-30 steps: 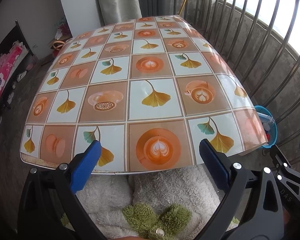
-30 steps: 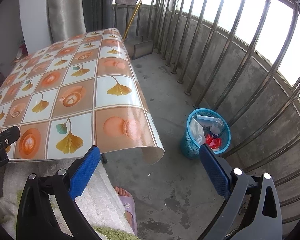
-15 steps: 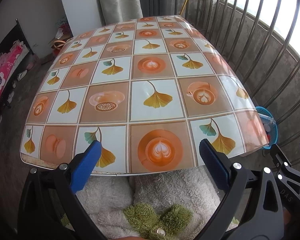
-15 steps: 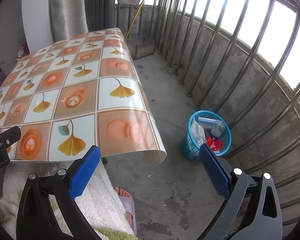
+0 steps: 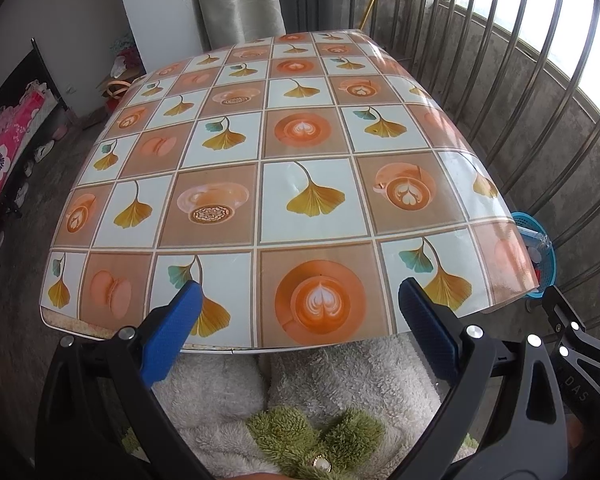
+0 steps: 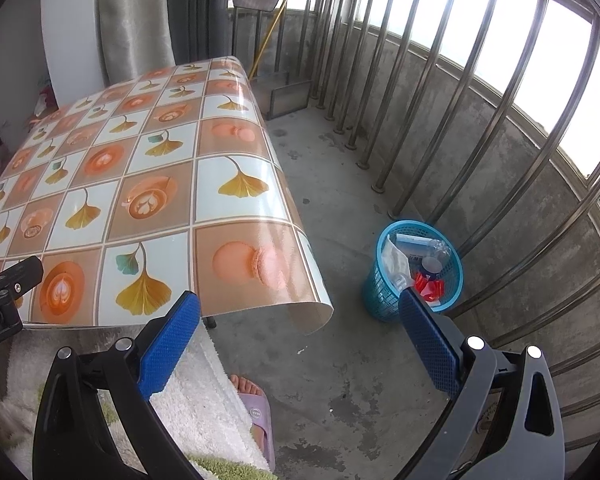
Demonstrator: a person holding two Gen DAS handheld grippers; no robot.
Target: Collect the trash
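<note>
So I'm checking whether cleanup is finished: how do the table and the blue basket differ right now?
The table shows only its patterned cloth, no trash; the basket holds bottles and wrappers. The table stands raised; the basket sits on the concrete floor beside it, by the railing. Neither is touched: the left gripper and right gripper are open and hold nothing.

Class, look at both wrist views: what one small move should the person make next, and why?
Probably none beyond lowering both grippers to rest. The left gripper and right gripper are open and hold nothing, no trash shows on the table, and the bottles and wrappers already lie in the blue basket.
</note>
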